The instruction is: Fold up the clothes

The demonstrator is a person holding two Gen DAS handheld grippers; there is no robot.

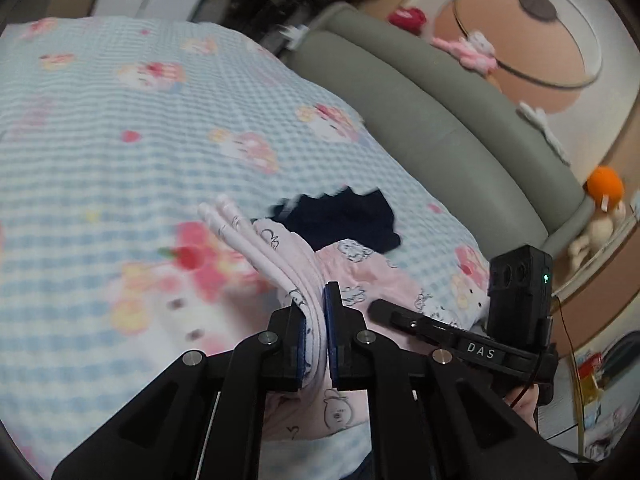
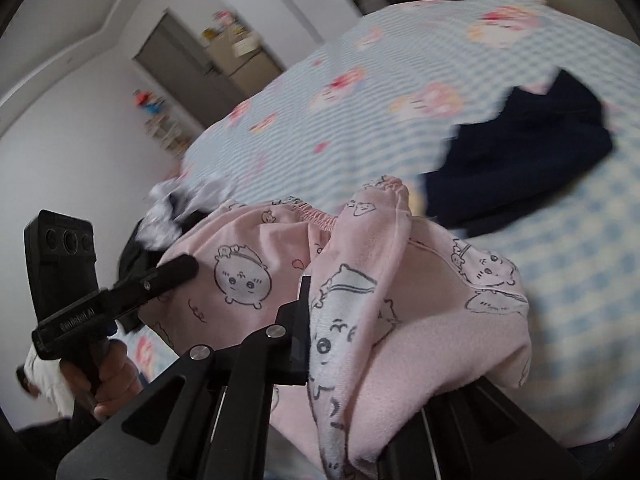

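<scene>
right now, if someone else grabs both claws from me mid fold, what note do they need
Left claw: shut on a bunched edge of the pink printed garment.
Right claw: shut on another part of the same garment, which drapes over and hides one finger.
Garment is held up between both claws over the checked bedspread.
Dark navy garment lies crumpled on the bed beyond, untouched.
Done: pink piece gripped at two points. No finished fold visible.
Left: lay pink piece flat, fold it, then fold the navy one.
</scene>
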